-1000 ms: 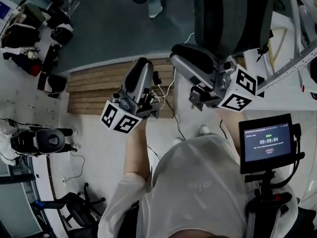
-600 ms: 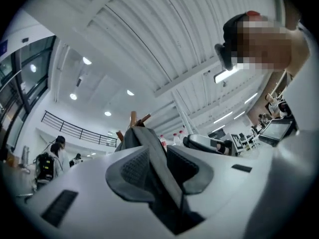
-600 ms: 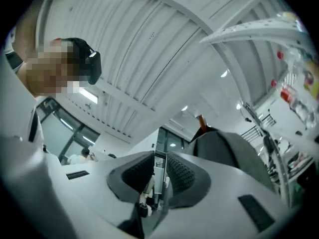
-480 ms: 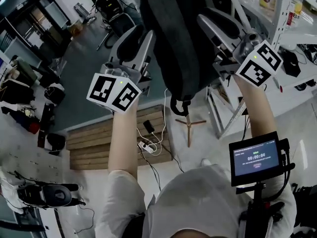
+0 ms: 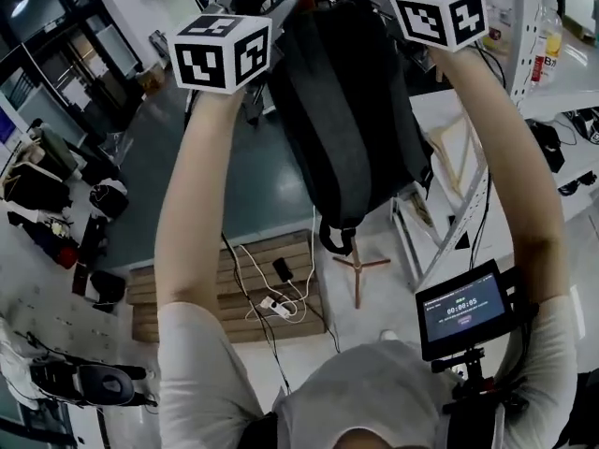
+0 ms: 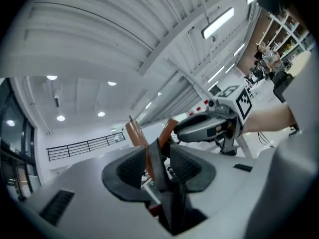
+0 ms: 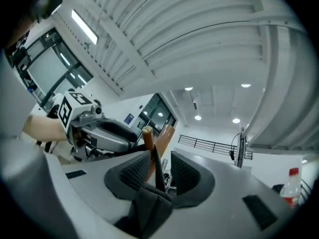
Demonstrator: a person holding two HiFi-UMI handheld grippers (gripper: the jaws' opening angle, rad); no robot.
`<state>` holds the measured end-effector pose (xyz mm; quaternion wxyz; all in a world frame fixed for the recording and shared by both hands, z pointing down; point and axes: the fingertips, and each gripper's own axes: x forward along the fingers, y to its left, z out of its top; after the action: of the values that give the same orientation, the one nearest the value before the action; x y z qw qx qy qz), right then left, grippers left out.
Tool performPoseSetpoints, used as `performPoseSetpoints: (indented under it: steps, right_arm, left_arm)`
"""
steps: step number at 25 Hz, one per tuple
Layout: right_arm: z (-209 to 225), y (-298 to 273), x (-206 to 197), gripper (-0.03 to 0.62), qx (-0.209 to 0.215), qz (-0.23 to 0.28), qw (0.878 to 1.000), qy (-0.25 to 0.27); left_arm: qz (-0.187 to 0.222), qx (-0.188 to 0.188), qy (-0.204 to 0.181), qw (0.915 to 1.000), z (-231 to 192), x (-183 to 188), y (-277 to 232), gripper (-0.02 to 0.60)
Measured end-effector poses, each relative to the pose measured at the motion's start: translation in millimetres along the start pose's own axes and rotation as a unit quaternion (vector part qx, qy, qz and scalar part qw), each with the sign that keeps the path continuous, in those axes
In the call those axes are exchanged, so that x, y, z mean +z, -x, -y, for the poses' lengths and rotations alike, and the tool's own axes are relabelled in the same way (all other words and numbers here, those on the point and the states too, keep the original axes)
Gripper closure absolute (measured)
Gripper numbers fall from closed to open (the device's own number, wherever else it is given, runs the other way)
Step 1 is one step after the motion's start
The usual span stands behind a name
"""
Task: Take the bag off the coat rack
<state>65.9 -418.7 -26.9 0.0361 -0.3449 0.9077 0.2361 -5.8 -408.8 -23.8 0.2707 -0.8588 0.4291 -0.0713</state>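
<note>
Black ribbed fingers (image 6: 130, 169) of the left gripper (image 6: 157, 161) are spreading, with a dark strap (image 6: 162, 183) standing loose between them. The right gripper (image 7: 158, 171) has its fingers apart round a thin strap (image 7: 155, 161) without pressing it. Just beyond both, the brown wooden pegs (image 6: 133, 133) of the coat rack stick up, and the dark bag (image 5: 351, 120) hangs below them between the person's raised arms.

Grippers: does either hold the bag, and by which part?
Neither. The strap passes unclamped between the jaws of the left gripper, now opening, and the right gripper.
</note>
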Motion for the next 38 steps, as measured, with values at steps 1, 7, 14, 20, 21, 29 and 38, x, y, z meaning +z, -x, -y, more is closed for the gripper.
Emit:
performPoseSetpoints:
  steps: [1, 7, 14, 20, 21, 29, 38]
  right_arm:
    - [2, -9, -1, 0.485, 0.01, -0.022, 1.0, 0.017]
    - [0, -42, -25, 0.486, 0.081, -0.107, 0.99, 0.031]
    - [3, -52, -36, 0.535, 0.099, -0.139, 0.985, -0.015]
    - [-1, -47, -15, 0.548, 0.045, -0.113, 0.992, -0.03]
    - [-2, -48, -11, 0.548, 0.034, -0.107, 0.993, -0.031]
    - [11, -38, -12, 0.548, -0.006, -0.055, 0.995, -0.086]
    - [-11, 18, 79, 0.548, -0.026, 0.021, 0.997, -0.071]
  left_arm:
    - [-0.019, -0.006, -0.009, 0.9998, -1, -1, -9, 0.445]
    - [-0.054, -0.05, 0.027, 0.9969, -3, -11, -33, 0.446]
    - [-0.088, -0.028, 0.019, 0.9955, -7, -22, -42, 0.47]
    - [-0.066, 0.028, 0.017, 0.9973, -13, -12, -27, 0.513]
    - [-0.061, 0.034, 0.026, 0.9972, -15, -9, -23, 0.521]
    - [-0.038, 0.034, 0.054, 0.9973, -8, -9, -24, 0.538]
    - [0.027, 0.032, 0.014, 0.999, 17, 84, 30, 0.538]
